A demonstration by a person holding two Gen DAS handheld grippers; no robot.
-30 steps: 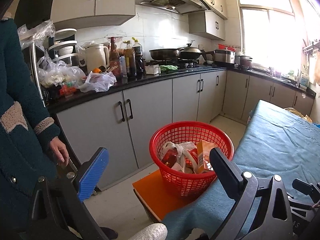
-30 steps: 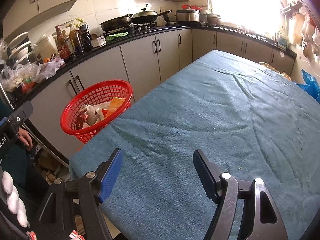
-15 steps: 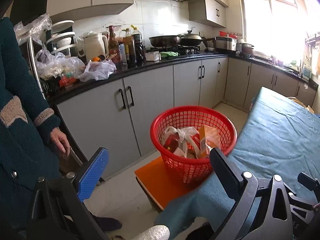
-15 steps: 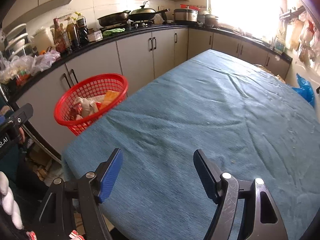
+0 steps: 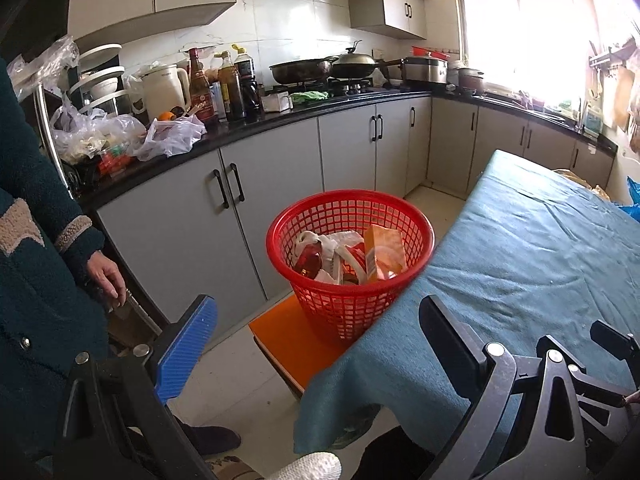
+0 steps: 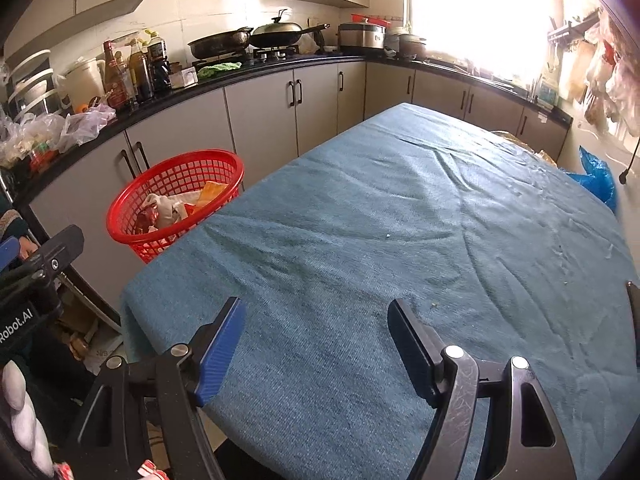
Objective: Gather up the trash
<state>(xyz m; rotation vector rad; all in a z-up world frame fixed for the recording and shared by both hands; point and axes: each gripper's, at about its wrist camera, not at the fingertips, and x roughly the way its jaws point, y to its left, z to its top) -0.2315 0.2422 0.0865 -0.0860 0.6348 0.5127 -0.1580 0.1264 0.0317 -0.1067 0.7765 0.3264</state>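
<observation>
A round red plastic lattice basket (image 5: 350, 264) is seen on an orange board (image 5: 288, 340) at 12 o'clock from the left hand-held gripper (image 5: 316, 344), filled with crumpled white wrappers (image 5: 328, 248) and an orange packet (image 5: 384, 252). Its lower right side is hidden by the blue, wrinkled cloth over the worktop (image 6: 400, 220). Both the left and the right hand-held gripper (image 6: 316, 344) are held wide and empty.

Red mesh basket (image 5: 350, 236) upright on orange stool, wrappers (image 5: 384, 252) inside, beside table corner
</observation>
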